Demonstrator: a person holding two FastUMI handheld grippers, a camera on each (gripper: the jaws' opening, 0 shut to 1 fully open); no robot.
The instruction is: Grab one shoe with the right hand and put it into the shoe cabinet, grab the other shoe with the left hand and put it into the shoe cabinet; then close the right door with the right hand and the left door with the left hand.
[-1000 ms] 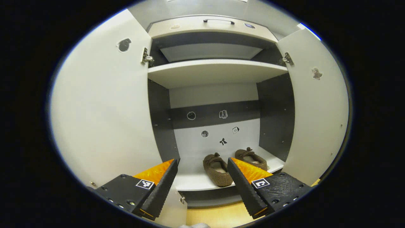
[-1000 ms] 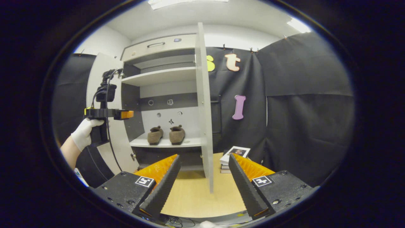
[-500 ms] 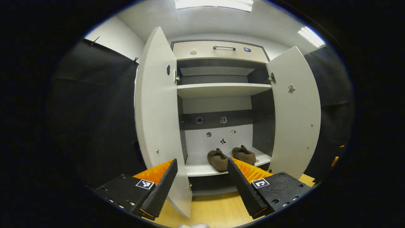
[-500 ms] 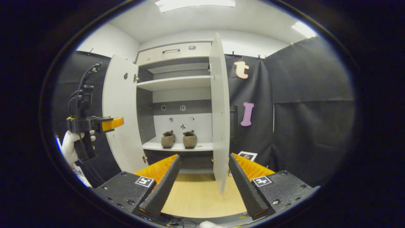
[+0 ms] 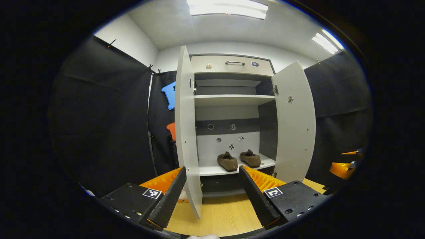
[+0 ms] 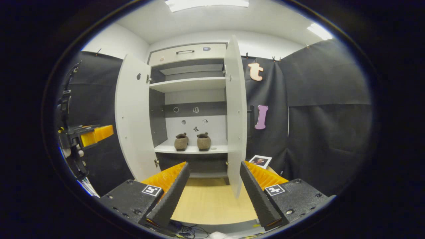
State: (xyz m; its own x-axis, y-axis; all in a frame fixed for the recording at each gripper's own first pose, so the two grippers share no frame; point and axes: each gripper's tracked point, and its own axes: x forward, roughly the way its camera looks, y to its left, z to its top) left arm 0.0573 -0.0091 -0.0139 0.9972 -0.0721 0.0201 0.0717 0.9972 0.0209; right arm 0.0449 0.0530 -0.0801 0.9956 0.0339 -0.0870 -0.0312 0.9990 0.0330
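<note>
We see two brown shoes [image 5: 227, 161] [image 5: 250, 158] side by side on the lower shelf of the white shoe cabinet [image 5: 232, 99]; left door [image 5: 186, 132] and right door [image 5: 295, 126] stand open.

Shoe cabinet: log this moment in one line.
shoes: both on lower shelf | doors: both open | left hand-held gripper: open, empty | right hand-held gripper: open, empty | next: close right door

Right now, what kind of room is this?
Probably a mock-up home entryway in a recording booth: a white shoe cabinet stands open with two brown shoes on its shelf, black cloth hangs as walls, and the floor is pale wood.
</note>
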